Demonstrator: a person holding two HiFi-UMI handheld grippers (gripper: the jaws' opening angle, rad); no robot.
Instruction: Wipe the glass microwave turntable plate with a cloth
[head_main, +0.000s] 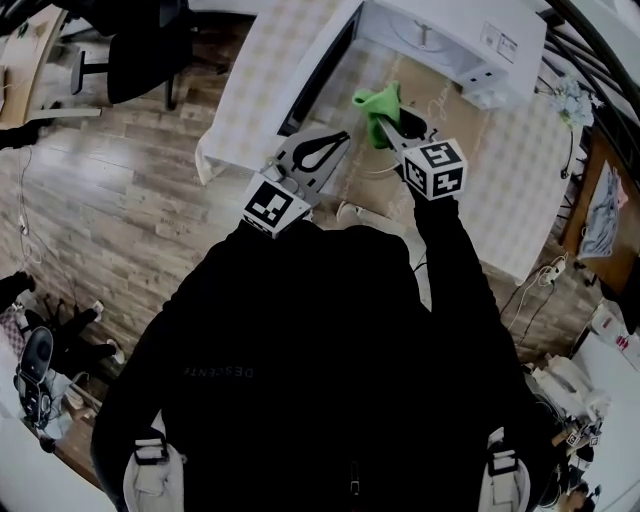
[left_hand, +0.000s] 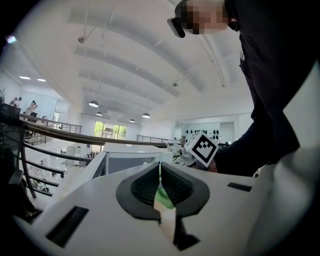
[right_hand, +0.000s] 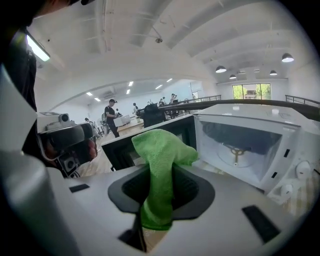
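The left gripper (head_main: 343, 138) was held with its jaws pressed nearly together on a thin, clear edge, judged to be the rim of the turntable plate (left_hand: 160, 174). The glass was seen edge-on, and little of it could be made out in the head view. The plate was thus taken to be lifted in front of the open microwave (right_hand: 250, 145), above the table (head_main: 250, 90). This was supported by the bare drive hub (right_hand: 235, 150) seen inside the oven. The right gripper (head_main: 390, 128) was clamped on the green cloth (right_hand: 160, 150), which was bunched upright between the jaws and flopped over at its top. The chief risk was judged to be the narrow grip on smooth glass: if the cloth were pressed hard against the face, the plate could be levered in the jaws, slid out and dropped onto the table. A second risk lay in the bunched cloth, since only a small fold could be brought to bear and a hard jaw tip might be scraped against the glass instead. The cloth could also be dragged loose if it were rubbed too firmly.
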